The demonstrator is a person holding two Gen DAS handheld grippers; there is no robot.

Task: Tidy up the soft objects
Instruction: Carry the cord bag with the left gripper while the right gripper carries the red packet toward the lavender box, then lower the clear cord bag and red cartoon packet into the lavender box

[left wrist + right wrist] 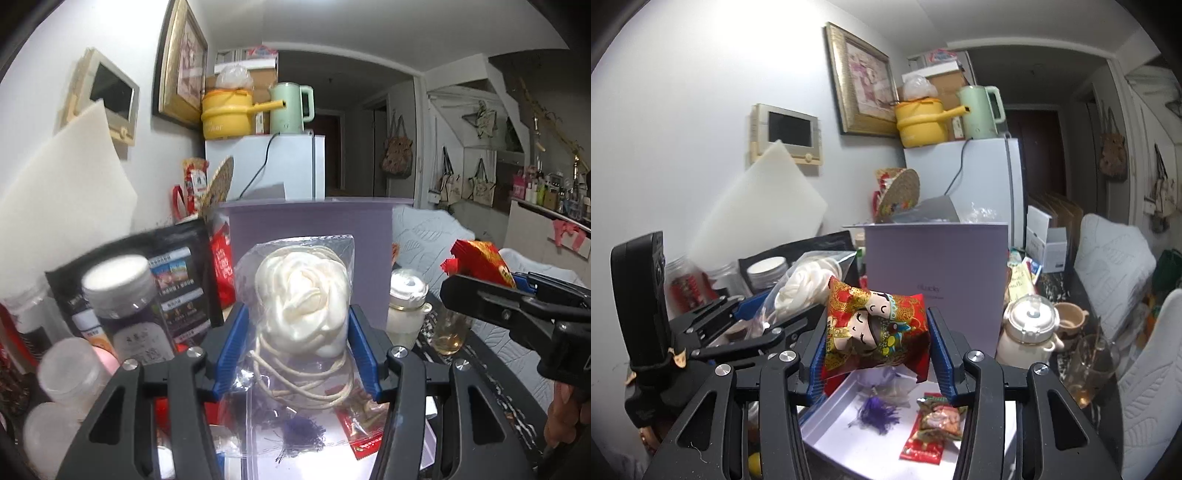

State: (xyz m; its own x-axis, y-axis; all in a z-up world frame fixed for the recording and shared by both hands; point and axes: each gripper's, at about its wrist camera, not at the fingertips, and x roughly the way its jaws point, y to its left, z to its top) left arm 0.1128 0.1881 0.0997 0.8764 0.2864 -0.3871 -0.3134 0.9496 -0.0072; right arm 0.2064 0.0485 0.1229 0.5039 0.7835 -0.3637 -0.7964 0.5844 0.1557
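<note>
Clear plastic wraps the white satin flower (304, 299), coiled cord included; the left tongs (295, 343) pinch this packet between both blue pads, upright, raised above the open lavender box (849, 435); in the right wrist view the same tongs (764, 314) sit to the left of the right tongs, near but apart.

The right tongs (877, 343) pinch a red and gold cartoon-printed pouch (875, 328), pads pressing its two sides so that it bulges between them; in the left wrist view these tongs (480, 284) stand at the right, well clear of the flower packet.

The box tray lies at the near edge of the table; inside it: a purple tassel (877, 411), a red snack packet (932, 428); much of the white floor is bare. The upright lid (934, 284) closes the far side of the tray.

Left of the box: lidded jars (125, 310) and a black pouch (177, 280), crowded close to the left tongs. Right of the box: a cream lidded pot (1028, 325), a small mug (1071, 319), a glass (1091, 369), close to the tray's right edge. Open room lies directly above the tray.
</note>
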